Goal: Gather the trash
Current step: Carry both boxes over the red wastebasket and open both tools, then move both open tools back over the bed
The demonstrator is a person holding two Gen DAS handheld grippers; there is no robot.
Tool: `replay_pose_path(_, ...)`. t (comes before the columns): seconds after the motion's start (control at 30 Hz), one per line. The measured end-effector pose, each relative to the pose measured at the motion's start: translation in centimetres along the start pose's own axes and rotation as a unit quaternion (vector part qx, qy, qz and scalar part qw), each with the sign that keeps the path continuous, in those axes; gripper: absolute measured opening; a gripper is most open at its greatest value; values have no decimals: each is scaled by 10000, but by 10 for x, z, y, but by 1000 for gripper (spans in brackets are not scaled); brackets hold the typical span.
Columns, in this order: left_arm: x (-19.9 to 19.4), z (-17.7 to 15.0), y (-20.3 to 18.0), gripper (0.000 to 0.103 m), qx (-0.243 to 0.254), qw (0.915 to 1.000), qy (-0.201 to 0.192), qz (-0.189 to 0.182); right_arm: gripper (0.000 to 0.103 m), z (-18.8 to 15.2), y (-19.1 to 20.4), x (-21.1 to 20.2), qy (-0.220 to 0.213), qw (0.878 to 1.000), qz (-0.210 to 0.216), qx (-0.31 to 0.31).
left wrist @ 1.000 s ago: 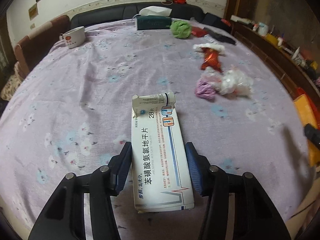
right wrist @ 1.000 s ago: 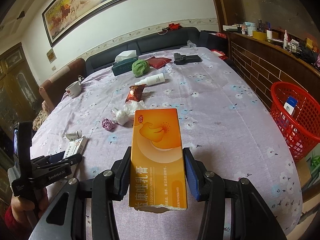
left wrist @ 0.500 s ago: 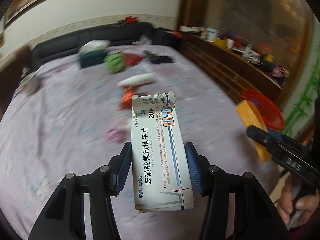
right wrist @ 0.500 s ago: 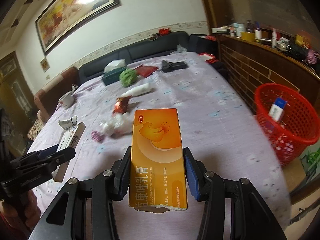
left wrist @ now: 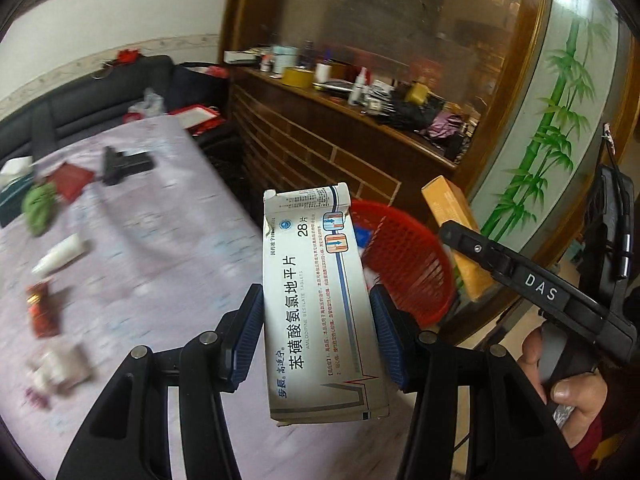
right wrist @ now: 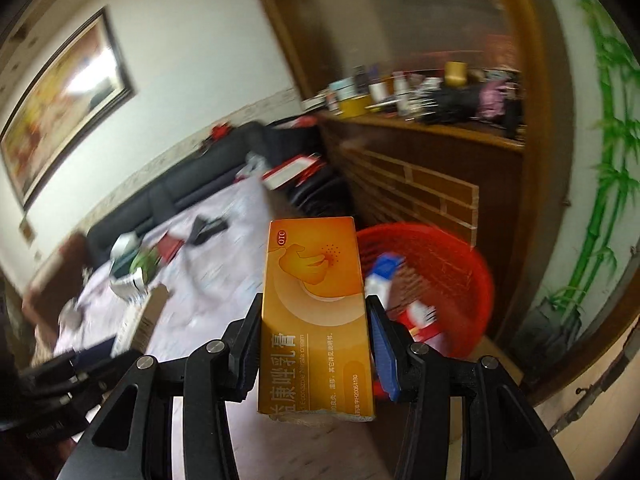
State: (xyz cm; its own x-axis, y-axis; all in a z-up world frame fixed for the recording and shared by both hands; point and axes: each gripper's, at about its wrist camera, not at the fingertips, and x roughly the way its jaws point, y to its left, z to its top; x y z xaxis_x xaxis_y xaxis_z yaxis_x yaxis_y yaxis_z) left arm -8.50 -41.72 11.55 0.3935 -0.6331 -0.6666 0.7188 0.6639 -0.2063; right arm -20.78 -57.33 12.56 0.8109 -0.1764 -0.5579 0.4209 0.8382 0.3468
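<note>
The left gripper (left wrist: 316, 338) has its jaws pinching a white medicine box (left wrist: 320, 304). The right gripper (right wrist: 314, 344) has its jaws pinching an orange cream box (right wrist: 316, 312). Both boxes are held up near a red basket (right wrist: 448, 280) beside the purple-clothed surface (left wrist: 152, 264).

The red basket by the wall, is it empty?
No, the red basket already holds a white and blue box and other packaging, seen in the right wrist view.
</note>
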Motion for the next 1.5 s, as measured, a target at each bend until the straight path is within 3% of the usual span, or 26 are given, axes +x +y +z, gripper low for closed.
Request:
replay_pose_path(0.2,56,24,-24,53,-65,9994,75,-335,53,28,-39,26,119,9993,-27,352)
replay_pose_path(0.27,72,27,-25,64,-111,9992,181,-345,53,31,-48,36,162,9989,-39,429)
replay_pose_path(0.37,77,23,-18,66,-222,9987,285,-361,64,34,-60,47,209,9981,-103,563)
replay_pose_path(0.57,40,1,8,66,-129,9997,185,-72,64,27,-59,36,33,9986,-162,496)
replay_pose_path(0.73,-2,-30,33,70,-112,9995,85,284,64,10,-21,27,137,9998,88,129)
replay_pose_path(1.0,-69,-79,105,70,-625,9951,103,753,64,-35,74,30,526,9947,669,-575)
replay_pose_path(1.13,-101,-106,156,70,-988,9875,120,1220,64,-60,126,32,752,9871,942,-1056)
replay_pose_path(1.3,-126,-141,241,69,-1812,9669,293,1774,64,-83,177,34,976,9755,1312,-1469)
replay_pose_path(1.4,-125,-149,274,61,-2107,9592,317,1857,64,-92,198,36,1033,9712,1442,-1590)
replay_pose_path(1.5,-112,-152,290,58,-2271,9581,376,1704,64,-101,213,41,1111,9677,1521,-1673)
